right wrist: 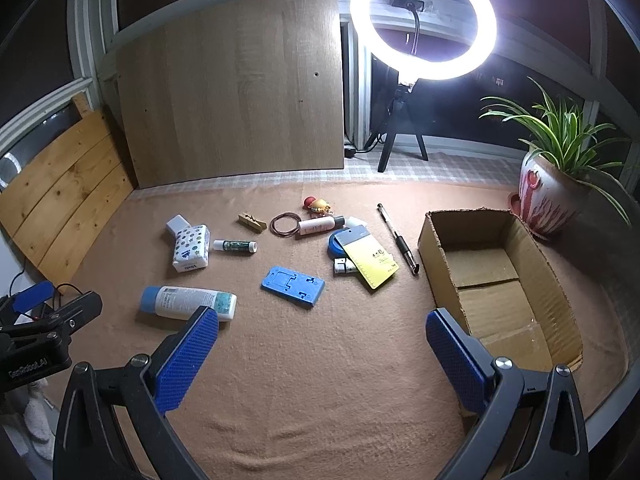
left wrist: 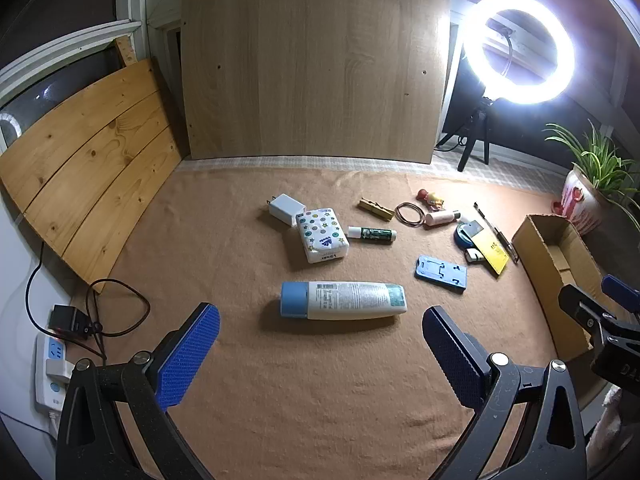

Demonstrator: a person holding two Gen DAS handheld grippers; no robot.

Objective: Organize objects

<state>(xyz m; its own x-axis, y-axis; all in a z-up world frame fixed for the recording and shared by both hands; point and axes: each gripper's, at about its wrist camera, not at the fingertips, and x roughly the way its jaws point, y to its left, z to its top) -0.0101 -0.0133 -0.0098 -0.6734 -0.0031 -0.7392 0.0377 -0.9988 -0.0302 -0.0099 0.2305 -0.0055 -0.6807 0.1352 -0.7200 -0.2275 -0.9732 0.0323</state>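
A white bottle with a blue cap [left wrist: 343, 300] [right wrist: 188, 302] lies on the tan cloth just ahead of my left gripper [left wrist: 320, 344], which is open and empty. Behind it lie a tissue pack [left wrist: 322, 235] [right wrist: 192, 248], a white charger [left wrist: 285, 209], a green-labelled stick [left wrist: 372, 234] [right wrist: 235, 245] and a blue phone stand [left wrist: 441, 272] [right wrist: 293, 286]. My right gripper [right wrist: 322, 344] is open and empty, with the open cardboard box [right wrist: 472, 220] [left wrist: 538, 252] to its right. The box looks empty.
More small items lie near the box: a clothespin [right wrist: 252, 222], a hair tie [right wrist: 285, 224], a pink tube [right wrist: 320, 225], a yellow card [right wrist: 372, 262], a pen [right wrist: 398, 238]. A ring light [right wrist: 424, 20], a potted plant [right wrist: 548, 188] and wooden boards [left wrist: 312, 68] stand behind. A power strip [left wrist: 50, 368] lies left.
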